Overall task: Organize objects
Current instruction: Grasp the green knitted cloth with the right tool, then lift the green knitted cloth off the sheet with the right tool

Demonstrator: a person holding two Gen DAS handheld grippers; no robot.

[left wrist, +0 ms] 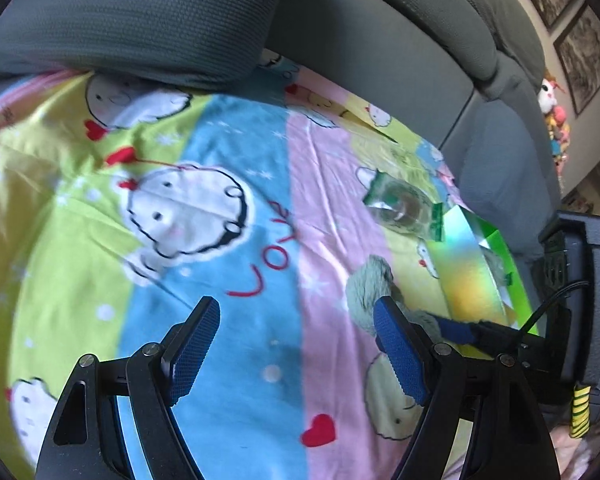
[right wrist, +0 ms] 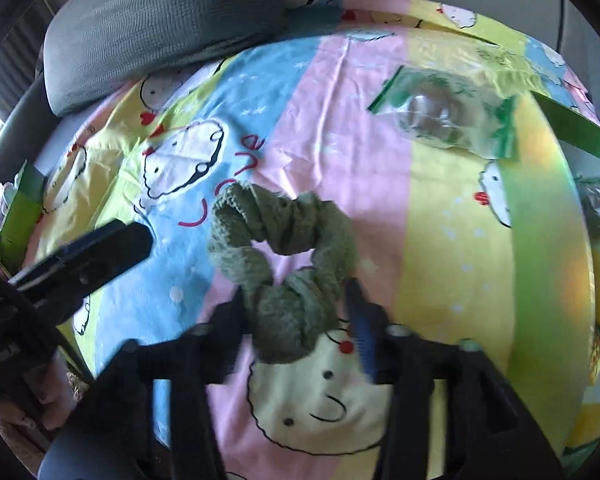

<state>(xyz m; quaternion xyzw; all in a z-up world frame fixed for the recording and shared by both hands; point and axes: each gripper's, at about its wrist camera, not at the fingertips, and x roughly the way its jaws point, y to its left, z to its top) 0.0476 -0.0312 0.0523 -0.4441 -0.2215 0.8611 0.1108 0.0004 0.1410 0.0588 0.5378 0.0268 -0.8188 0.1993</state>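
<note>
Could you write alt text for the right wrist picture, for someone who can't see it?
The right tongs, blurred, straddle the near end of a fuzzy green scrunchie lying on a pastel cartoon bedsheet. A clear packet with green edges lies beyond it, a grey cushion sits at upper left, and the left tongs reach in from the left.

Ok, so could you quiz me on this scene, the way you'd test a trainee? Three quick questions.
1. True or false: the left tool is holding something.
2. The fuzzy green scrunchie sits between the fingers of: A) the left tool, B) the right tool, C) neither.
3. What does the clear packet with green ends rest on?

Key:
1. False. Its jaws are wide open, with nothing between them.
2. B.
3. The cartoon-print sheet.
</note>
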